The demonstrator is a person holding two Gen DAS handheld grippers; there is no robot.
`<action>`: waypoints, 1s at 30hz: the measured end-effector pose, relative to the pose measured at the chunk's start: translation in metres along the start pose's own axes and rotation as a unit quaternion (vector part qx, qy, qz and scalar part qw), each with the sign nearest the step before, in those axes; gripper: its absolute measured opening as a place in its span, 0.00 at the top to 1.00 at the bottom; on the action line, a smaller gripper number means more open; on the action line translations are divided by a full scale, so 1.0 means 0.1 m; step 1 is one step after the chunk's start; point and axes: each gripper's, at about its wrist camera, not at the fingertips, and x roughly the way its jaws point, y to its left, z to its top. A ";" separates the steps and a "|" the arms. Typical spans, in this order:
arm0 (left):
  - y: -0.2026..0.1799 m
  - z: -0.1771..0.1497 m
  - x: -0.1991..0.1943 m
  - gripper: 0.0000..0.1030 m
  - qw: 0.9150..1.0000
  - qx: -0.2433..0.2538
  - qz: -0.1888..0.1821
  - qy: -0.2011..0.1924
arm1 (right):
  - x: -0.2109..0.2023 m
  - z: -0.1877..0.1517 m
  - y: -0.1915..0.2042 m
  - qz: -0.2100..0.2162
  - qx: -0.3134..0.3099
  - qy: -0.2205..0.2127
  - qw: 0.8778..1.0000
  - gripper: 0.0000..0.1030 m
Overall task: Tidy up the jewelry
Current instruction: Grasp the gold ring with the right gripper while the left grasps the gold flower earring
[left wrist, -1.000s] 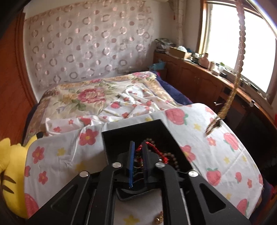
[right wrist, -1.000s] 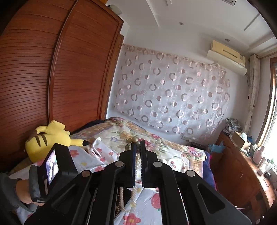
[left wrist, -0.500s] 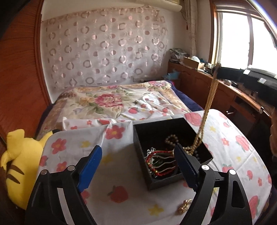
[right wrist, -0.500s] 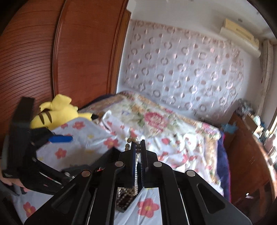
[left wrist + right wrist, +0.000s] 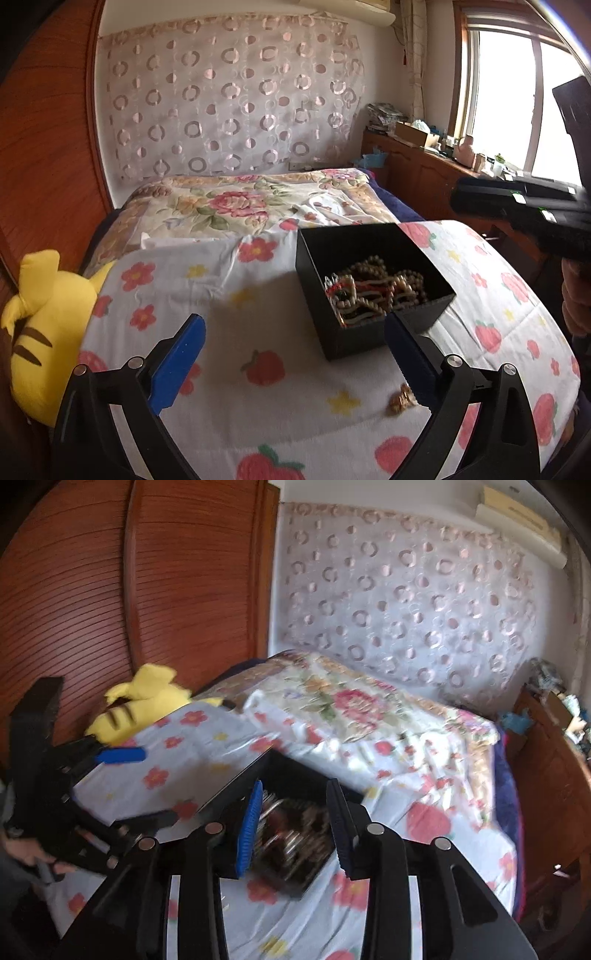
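- The bed (image 5: 258,406) carries everything: soft cotton bedding printed with red flowers, strawberries and yellow stars, creased and yielding, so small pieces may sink into its folds.
- A plush yellow toy (image 5: 40,332) with brown stripes lies at the bed's left edge, clear of the work.
- The black box (image 5: 354,339), square, matte and stiff-walled, sits toward the right side of the bed; it is open-topped and holds the jewelry (image 5: 373,291), a tangle of round brown and pale beads with red cord.
- The right hand-held gripper (image 5: 295,823) hovers over the box with jaws opening and nothing between the blue ribbed pads; I judge a strand has just been dropped in.
- The left hand-held gripper (image 5: 295,362) stands wide and empty, low over the near bedding, its jaws opening too.
- A small gold trinket (image 5: 402,398), shiny and knobbly, lies on the bedding in front of the box, just beside the left gripper's right pad.
- That looks like the next pick: a low, careful pinch without snagging cloth.
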 end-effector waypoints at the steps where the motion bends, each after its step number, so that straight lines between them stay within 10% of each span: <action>1: 0.00 -0.03 -0.01 0.09 1.000 -0.002 -0.003 0.000 | 0.01 -0.10 0.07 0.012 -0.003 0.011 1.000 0.63; 11: -0.06 -0.37 -0.05 0.09 0.999 0.020 -0.020 0.035 | 0.54 -0.90 0.44 0.060 -0.022 0.125 0.990 0.80; 26: -0.37 -0.51 0.04 0.10 0.994 0.072 -0.051 0.065 | 0.52 -0.88 0.34 0.048 -0.026 0.126 0.991 0.96; 30: -0.53 -0.51 0.15 0.36 0.990 0.094 -0.064 0.085 | 0.34 -0.81 0.18 0.037 -0.016 0.104 0.994 0.96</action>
